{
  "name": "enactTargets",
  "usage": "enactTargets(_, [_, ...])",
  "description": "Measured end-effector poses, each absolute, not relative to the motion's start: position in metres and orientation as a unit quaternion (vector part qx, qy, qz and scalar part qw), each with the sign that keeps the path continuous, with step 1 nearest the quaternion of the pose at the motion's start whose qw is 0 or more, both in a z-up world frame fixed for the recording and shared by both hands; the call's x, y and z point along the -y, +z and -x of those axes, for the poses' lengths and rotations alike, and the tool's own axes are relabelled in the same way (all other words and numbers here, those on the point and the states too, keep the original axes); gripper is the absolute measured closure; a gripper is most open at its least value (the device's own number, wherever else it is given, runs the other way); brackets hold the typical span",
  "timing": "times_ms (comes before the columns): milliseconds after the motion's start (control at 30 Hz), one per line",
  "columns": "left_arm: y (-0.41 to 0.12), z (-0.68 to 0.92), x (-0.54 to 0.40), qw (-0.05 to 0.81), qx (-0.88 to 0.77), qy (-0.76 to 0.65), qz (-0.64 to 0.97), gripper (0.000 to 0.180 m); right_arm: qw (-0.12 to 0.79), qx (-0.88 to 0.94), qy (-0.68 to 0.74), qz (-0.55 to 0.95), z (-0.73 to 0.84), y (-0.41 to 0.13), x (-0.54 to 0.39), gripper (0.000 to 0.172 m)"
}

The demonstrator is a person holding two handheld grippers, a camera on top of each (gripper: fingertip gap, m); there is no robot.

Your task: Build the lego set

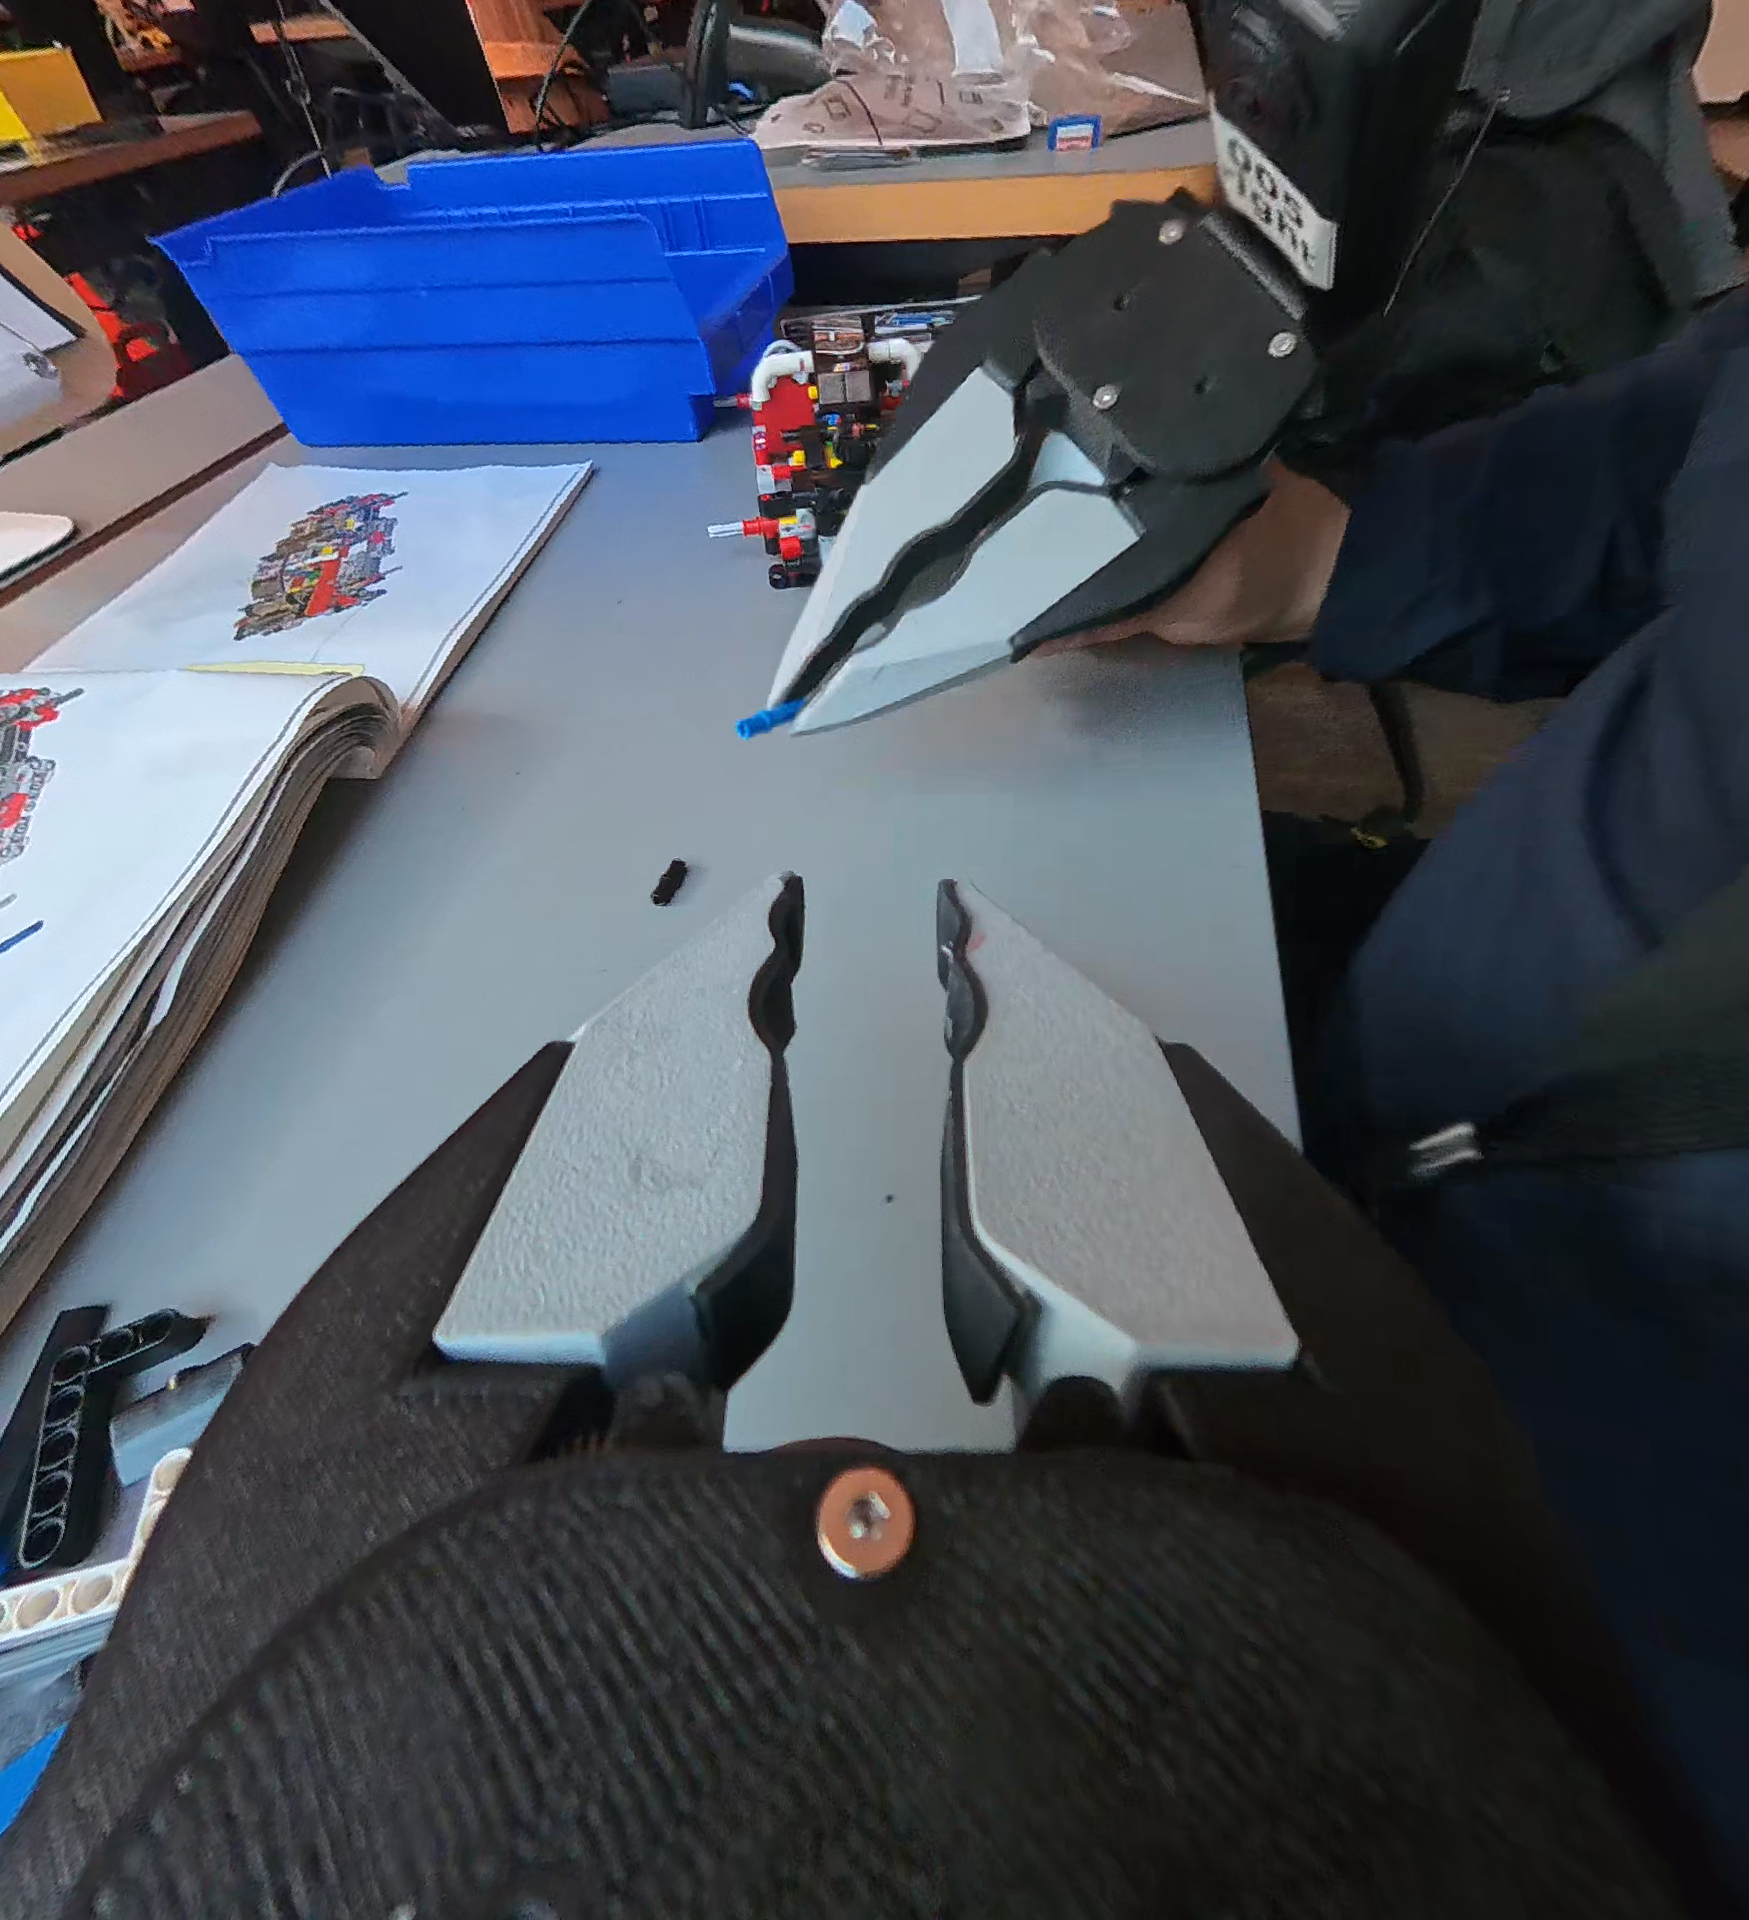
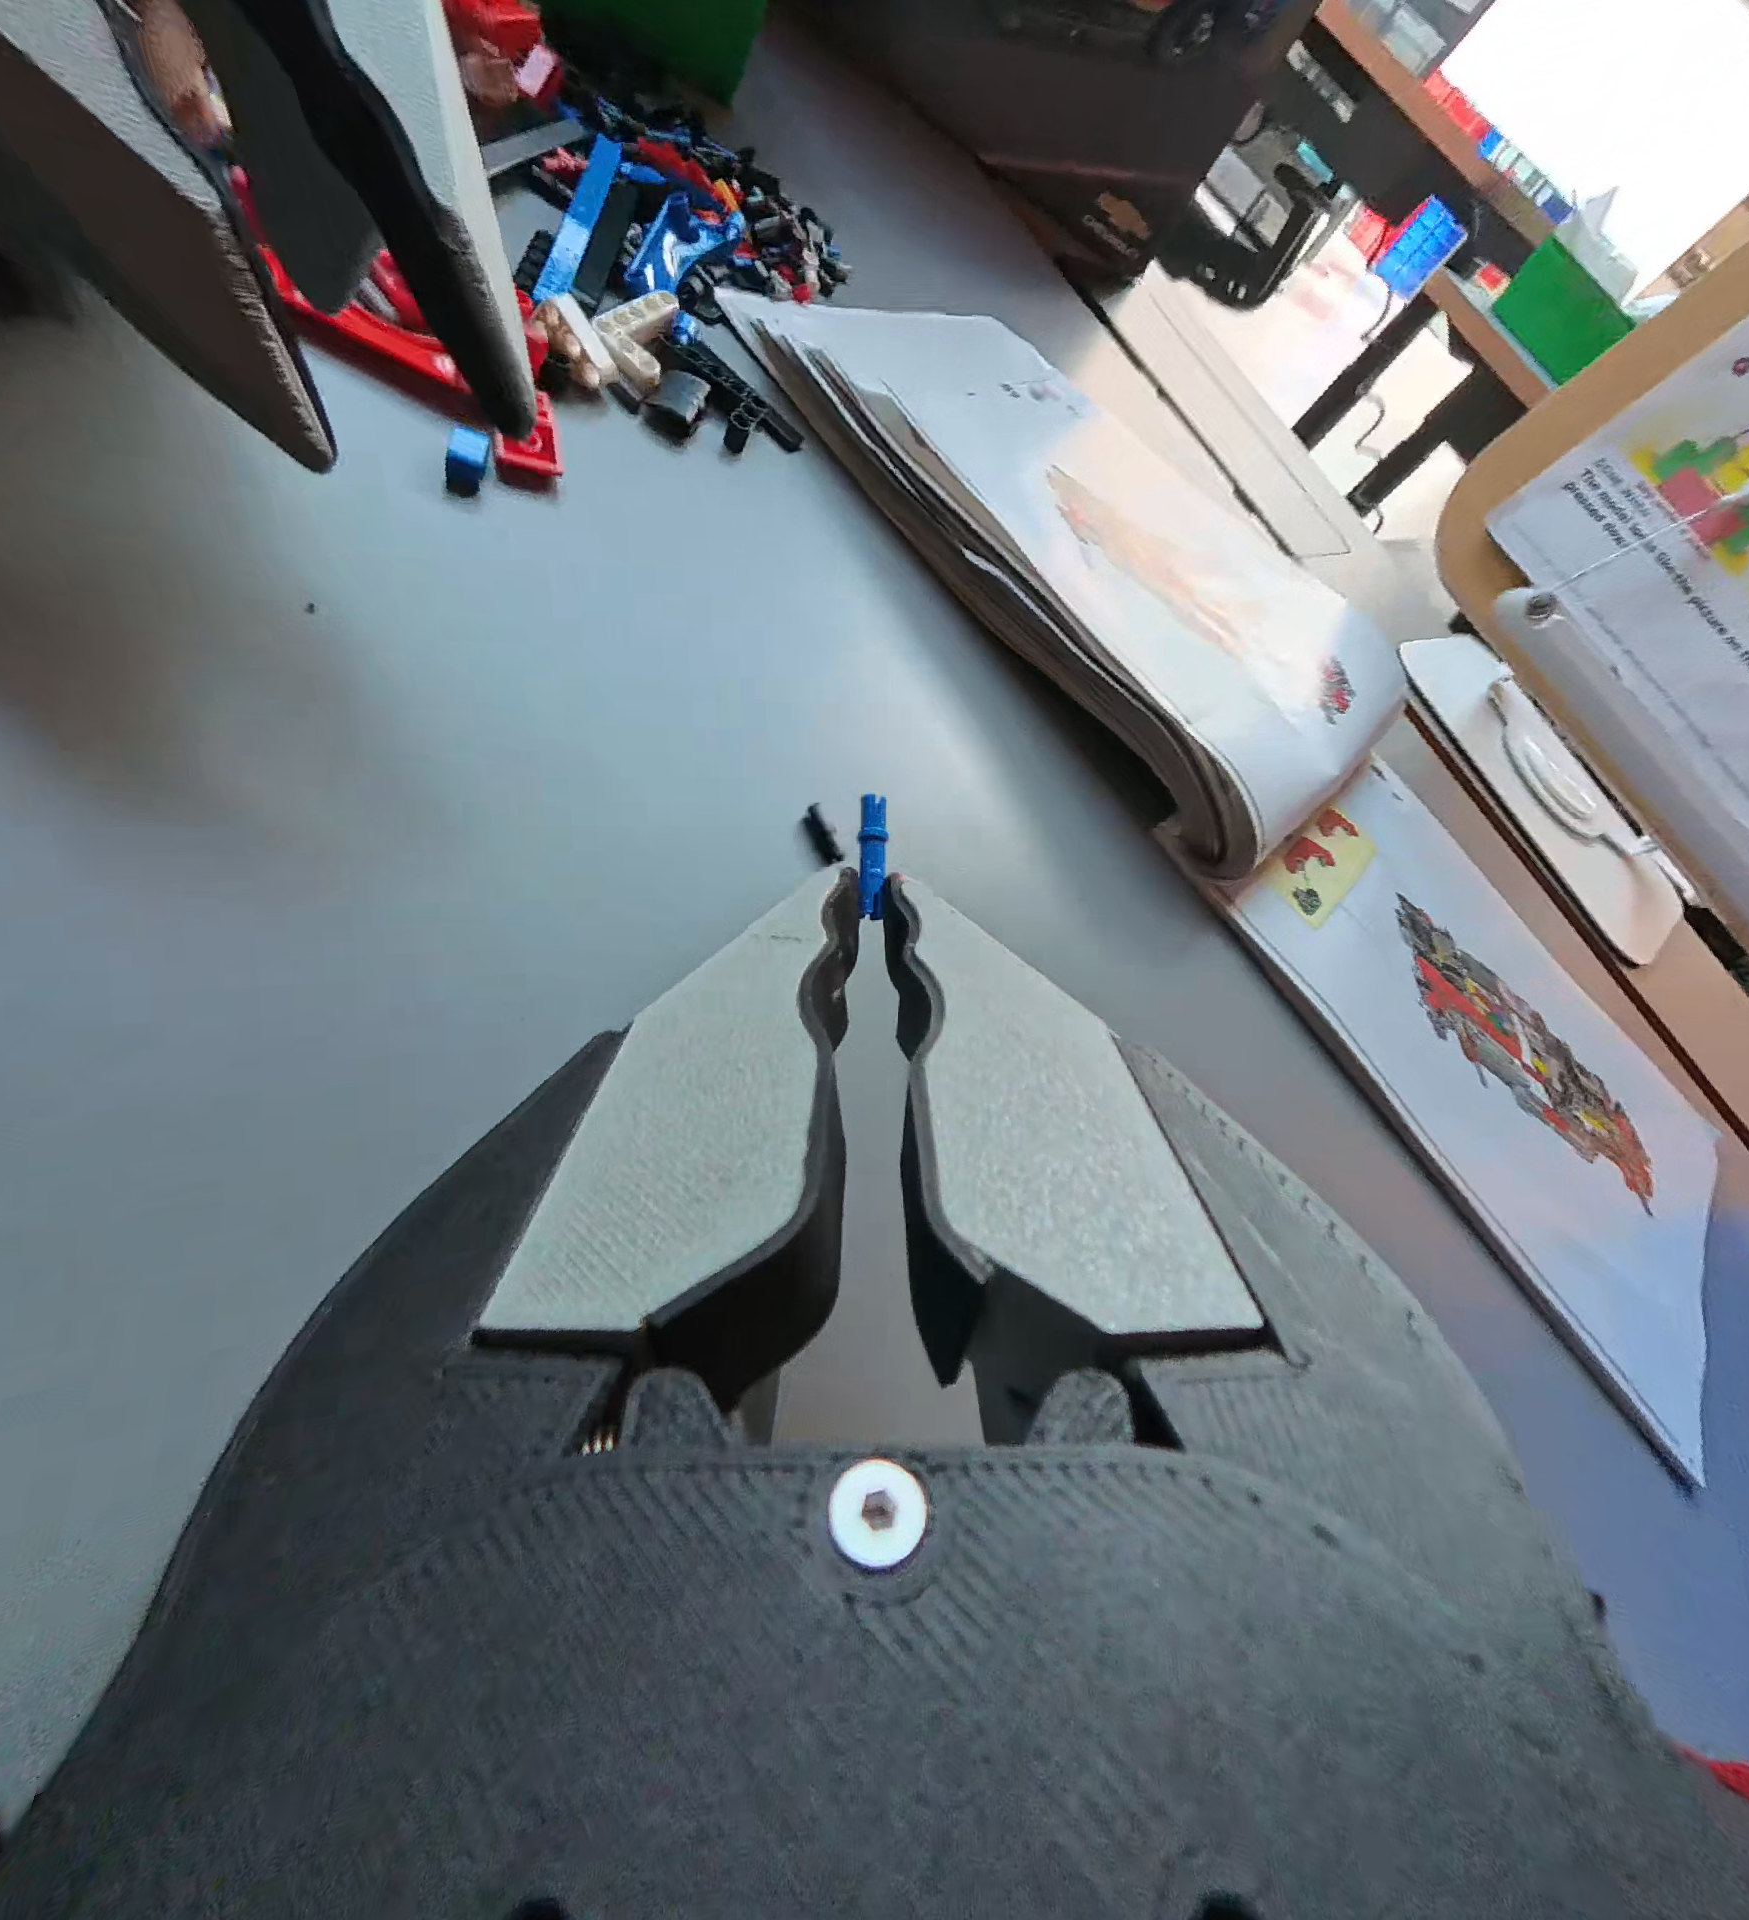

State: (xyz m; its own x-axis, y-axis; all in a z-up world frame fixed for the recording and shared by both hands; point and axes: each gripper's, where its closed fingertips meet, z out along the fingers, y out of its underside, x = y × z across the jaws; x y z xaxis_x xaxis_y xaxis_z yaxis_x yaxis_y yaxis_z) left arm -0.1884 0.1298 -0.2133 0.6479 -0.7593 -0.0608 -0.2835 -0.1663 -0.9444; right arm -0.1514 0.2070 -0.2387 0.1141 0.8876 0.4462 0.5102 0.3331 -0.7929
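Observation:
My right gripper [image 2: 871,885] is shut on a small blue pin [image 2: 871,847], which sticks out past its fingertips above the grey table [image 2: 278,935]. The left wrist view shows the same gripper [image 1: 792,717] with the blue pin [image 1: 764,719] at its tips. My left gripper [image 1: 870,888] is open with nothing between its fingers, low over the table [image 1: 953,790]. A small black pin [image 1: 670,881] lies on the table just left of its left fingertip; it also shows in the right wrist view [image 2: 821,833]. The left gripper's fingers [image 2: 434,208] show at the top left of the right wrist view.
An open instruction booklet [image 1: 174,790] lies at the left. A blue bin [image 1: 496,301] stands at the back, with a red partly built brick model [image 1: 818,436] beside it. Loose bricks [image 2: 641,270] are piled beyond the booklet [image 2: 1109,561]. A person's sleeve [image 1: 1576,727] is at the right table edge.

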Motion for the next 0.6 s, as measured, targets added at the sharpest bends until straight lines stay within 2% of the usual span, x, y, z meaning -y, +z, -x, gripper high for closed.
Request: enactTargets(600, [-0.197, 0.203, -0.135, 0.546, -0.299, -0.305, 0.721, 0.153, 0.504, 0.621, 0.215, 0.561, 0.163, -0.235, -0.225, 0.17])
